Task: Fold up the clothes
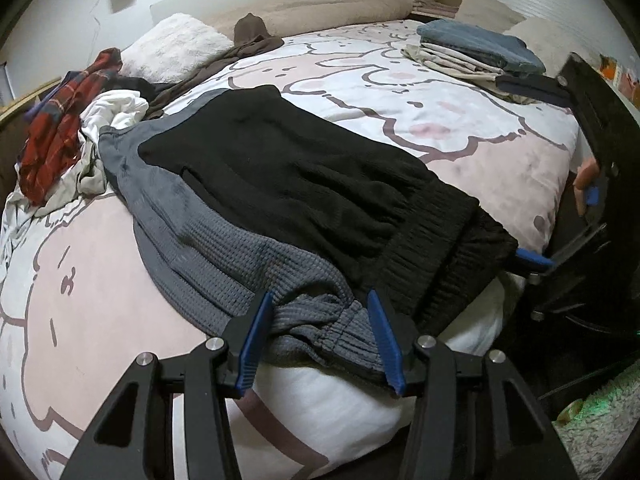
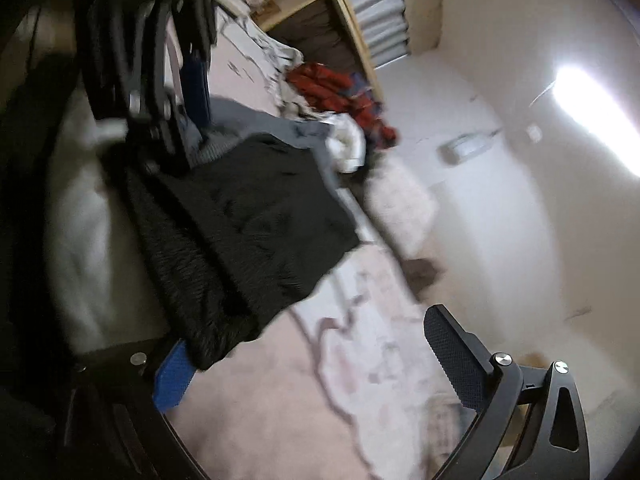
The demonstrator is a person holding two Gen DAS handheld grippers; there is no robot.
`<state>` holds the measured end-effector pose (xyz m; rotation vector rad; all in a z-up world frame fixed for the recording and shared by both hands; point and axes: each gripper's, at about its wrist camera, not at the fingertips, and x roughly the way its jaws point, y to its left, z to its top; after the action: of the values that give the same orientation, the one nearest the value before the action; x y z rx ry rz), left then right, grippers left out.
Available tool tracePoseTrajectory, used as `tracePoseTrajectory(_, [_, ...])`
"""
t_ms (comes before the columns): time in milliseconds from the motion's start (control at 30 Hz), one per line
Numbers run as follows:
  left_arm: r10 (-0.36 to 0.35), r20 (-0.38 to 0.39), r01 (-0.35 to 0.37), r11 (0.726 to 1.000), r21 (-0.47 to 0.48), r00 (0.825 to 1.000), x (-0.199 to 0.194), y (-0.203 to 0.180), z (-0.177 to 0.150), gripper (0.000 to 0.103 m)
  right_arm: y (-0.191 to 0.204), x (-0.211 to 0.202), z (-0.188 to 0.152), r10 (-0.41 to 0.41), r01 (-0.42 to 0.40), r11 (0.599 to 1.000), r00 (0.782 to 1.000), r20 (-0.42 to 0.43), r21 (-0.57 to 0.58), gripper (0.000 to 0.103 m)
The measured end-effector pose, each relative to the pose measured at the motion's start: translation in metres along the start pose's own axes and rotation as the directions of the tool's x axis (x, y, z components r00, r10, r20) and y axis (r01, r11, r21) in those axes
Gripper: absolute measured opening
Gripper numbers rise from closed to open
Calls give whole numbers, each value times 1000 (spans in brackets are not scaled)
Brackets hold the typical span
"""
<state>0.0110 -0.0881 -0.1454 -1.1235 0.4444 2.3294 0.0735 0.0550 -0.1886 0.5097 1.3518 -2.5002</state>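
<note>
Black-and-grey shorts (image 1: 288,200): spread flat at near edge of bed (image 1: 500,152). Left gripper (image 1: 320,320): pinching bunched grey waistband. Right gripper (image 2: 320,360): jaws spread wide, black waistband corner lying on one pad. Folded stack (image 1: 476,50): far right corner.

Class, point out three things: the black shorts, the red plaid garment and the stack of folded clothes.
Black shorts (image 1: 280,168): left wrist view, middle of the black panel.
Red plaid garment (image 1: 60,128): left wrist view, centre of the crumpled cloth.
Stack of folded clothes (image 1: 476,46): left wrist view, top blue piece.
</note>
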Motion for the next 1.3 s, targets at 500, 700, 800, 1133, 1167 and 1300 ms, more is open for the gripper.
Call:
tracePoseTrajectory(500, [-43,149,74,974,-214,988,-50,23,16,50,-117,25,-45,746,-670,394,633,207,629,103])
tracePoseTrajectory(700, [-12,144,40,981,-188,990,-26,21,46,50,-133,54,-64,787,-672,64,489,377,738,103])
tracePoseTrajectory(800, [49,62,-39,987,-153,997,-1,17,42,50,-128,74,-73,800,-642,-54,430,417,765,103])
tracePoseTrajectory(1133, [193,46,-176,953,-247,980,-5,39,6,50,-106,111,-77,834,-490,-245,334,439,837,102])
tracePoseTrajectory(1167, [201,36,-187,952,-241,979,-3,38,4,50,-106,113,-76,834,-472,-263,328,444,842,97])
tracePoseTrajectory(1300, [233,18,-225,953,-205,972,7,32,-2,50,-92,123,-65,871,-403,-272,283,402,874,77])
